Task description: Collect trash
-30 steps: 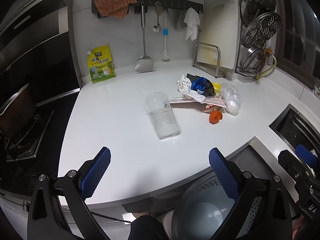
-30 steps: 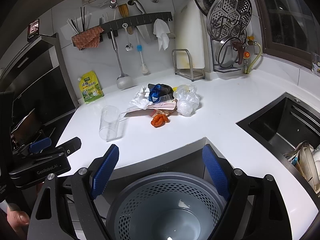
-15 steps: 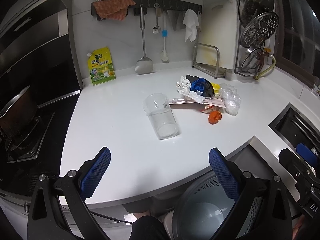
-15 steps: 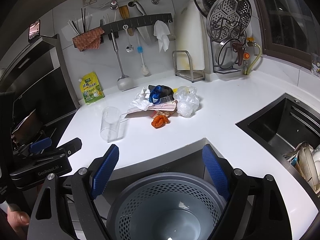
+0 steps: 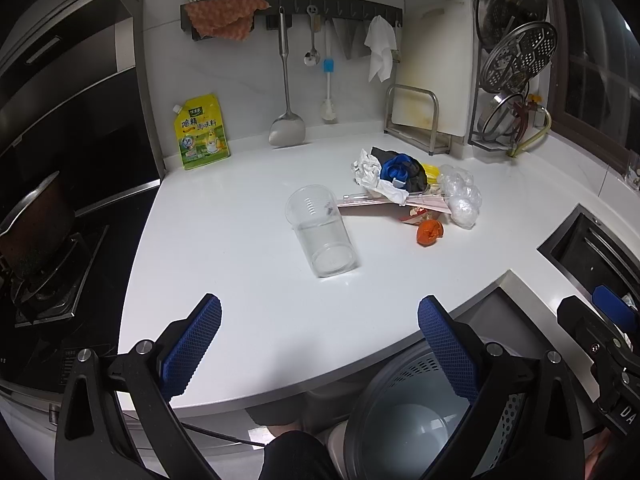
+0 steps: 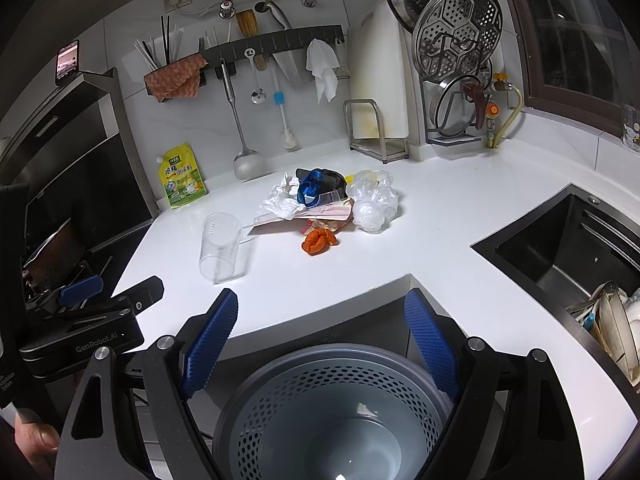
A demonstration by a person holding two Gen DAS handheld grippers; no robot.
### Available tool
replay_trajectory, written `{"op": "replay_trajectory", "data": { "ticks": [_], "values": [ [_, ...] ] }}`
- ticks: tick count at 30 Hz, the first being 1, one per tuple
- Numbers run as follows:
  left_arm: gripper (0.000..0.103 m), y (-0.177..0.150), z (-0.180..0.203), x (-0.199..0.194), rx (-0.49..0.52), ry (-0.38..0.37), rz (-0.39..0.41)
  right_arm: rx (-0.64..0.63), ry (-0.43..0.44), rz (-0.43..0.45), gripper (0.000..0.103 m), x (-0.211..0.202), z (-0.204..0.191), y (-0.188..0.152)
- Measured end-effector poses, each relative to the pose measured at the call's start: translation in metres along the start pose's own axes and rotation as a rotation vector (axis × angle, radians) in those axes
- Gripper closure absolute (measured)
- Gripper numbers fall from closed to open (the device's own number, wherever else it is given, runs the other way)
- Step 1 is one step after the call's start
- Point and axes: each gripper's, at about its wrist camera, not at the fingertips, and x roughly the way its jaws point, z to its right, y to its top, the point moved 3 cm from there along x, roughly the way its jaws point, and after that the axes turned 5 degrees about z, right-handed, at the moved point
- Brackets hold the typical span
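Note:
A pile of trash point(image 5: 404, 184) lies on the white counter point(image 5: 240, 280): crumpled white paper, blue and black wrappers, a clear plastic bag point(image 5: 462, 200) and an orange peel point(image 5: 429, 232). The pile also shows in the right wrist view point(image 6: 328, 200). A clear plastic cup point(image 5: 322, 236) lies on its side left of the pile. A grey perforated bin point(image 6: 336, 412) stands below the counter edge. My left gripper point(image 5: 318, 344) is open and empty over the counter's front edge. My right gripper point(image 6: 320, 340) is open and empty above the bin.
A yellow seasoning pouch point(image 5: 201, 136) leans on the back wall. Utensils hang from a rail point(image 5: 312, 12). A stove with a pan point(image 5: 36, 236) is at left. A sink point(image 6: 568, 248) with dishes is at right. A pot-lid rack point(image 6: 456, 80) stands at the back right.
Both views have shifted only slightly; the grippers stay open and nothing on the counter has moved.

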Motion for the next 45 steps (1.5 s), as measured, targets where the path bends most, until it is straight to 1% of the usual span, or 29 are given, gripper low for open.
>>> {"op": "replay_trajectory", "data": {
  "ticks": [23, 36, 40, 43, 45],
  "values": [
    [0.006, -0.001, 0.001, 0.003, 0.002, -0.002, -0.003, 0.007, 0.006, -0.008, 0.021, 0.003, 0.001, -0.004],
    [0.006, -0.005, 0.004, 0.023, -0.005, -0.003, -0.05, 0.023, 0.012, -0.049, 0.021, 0.022, 0.009, -0.009],
    [0.006, -0.003, 0.005, 0.034, -0.02, -0.03, -0.079, 0.024, 0.014, -0.068, 0.021, 0.031, 0.01, -0.006],
    [0.006, 0.0, 0.003, 0.042, -0.02, -0.016, -0.076, 0.016, 0.013, -0.077, 0.021, 0.038, 0.011, -0.002],
    [0.006, 0.001, -0.001, 0.049, -0.03, -0.013, -0.093, 0.016, 0.013, -0.085, 0.021, 0.042, 0.012, 0.0]
  ]
}}
